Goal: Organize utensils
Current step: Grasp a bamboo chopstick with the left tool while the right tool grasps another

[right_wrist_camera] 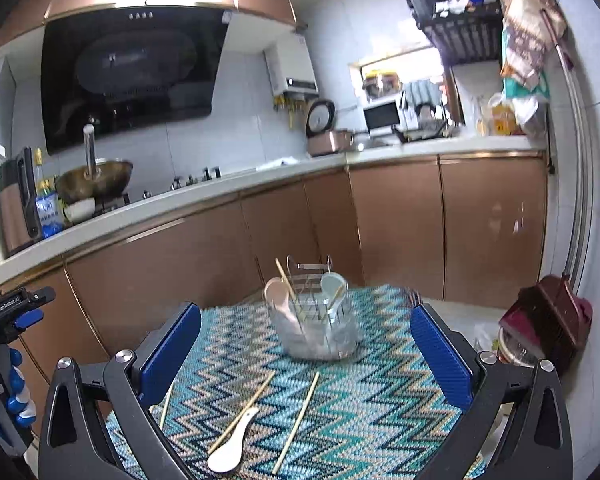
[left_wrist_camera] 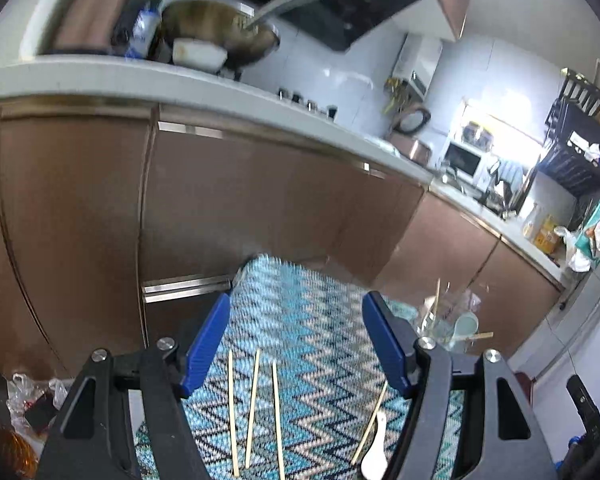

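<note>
The zigzag mat (right_wrist_camera: pixel 380 392) covers the counter under both claws; the clear holder (right_wrist_camera: pixel 320 332) sits near its far edge, well ahead of the right claw (right_wrist_camera: pixel 306 344), with two spoons and a chopstick already inside; right claw is spread wide, gripping nothing; left claw (left_wrist_camera: pixel 296 340) is spread too, with three chopsticks (left_wrist_camera: pixel 252 412) lying just below the gap; the white spoon (right_wrist_camera: pixel 232 448) lies low between the right claw's fingers, beside another chopstick (right_wrist_camera: pixel 296 424).

A home kitchen: a white counter (right_wrist_camera: pixel 228 188) runs along the far wall over glossy copper-brown cabinet doors (right_wrist_camera: pixel 396 220), with a black slanted range hood (right_wrist_camera: pixel 128 76) above a metal wok (right_wrist_camera: pixel 96 182), and a white microwave (right_wrist_camera: pixel 382 116) and a wall-mounted white water heater (right_wrist_camera: pixel 292 68) further right.
</note>
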Available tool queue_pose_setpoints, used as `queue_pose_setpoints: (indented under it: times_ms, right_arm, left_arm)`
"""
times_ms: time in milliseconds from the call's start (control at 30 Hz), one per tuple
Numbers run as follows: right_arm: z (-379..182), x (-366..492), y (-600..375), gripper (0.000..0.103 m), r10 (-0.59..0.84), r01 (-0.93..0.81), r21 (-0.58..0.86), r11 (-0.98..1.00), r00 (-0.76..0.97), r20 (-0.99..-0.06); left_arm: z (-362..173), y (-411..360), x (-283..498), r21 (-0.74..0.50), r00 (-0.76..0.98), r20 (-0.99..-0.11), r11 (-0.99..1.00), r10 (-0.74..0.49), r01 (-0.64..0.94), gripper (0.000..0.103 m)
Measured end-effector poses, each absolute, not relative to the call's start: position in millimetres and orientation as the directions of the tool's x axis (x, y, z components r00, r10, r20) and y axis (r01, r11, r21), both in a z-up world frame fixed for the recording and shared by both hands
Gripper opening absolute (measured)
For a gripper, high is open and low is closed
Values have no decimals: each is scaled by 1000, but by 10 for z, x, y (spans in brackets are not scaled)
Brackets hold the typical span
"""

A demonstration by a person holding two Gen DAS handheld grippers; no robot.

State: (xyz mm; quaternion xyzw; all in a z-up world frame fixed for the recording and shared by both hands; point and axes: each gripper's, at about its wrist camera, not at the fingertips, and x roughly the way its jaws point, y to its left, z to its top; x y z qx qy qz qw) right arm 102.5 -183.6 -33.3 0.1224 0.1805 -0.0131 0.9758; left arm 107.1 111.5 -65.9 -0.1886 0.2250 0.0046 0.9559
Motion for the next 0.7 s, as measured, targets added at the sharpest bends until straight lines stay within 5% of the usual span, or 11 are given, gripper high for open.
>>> queue_pose_setpoints:
  times_ms: [333,433,700]
  right_arm:
    - [-821,1473,-1831,94,95,68,277,958,839,-535]
    - [-998,1641,-1844,80,132,65,303,951,800,-586]
    - [-1512,2131,-1863,56,242,67,379,923,666,-706]
  left_arm:
    - [-1442,1150,1763,-464,706,-640,885,-304,-39,65]
    - [-1709,1148,2005,-476,633,-696,878,-339,-55,50]
    - [-2343,1156,2638,-435,453,-824,892,-341,-120,31]
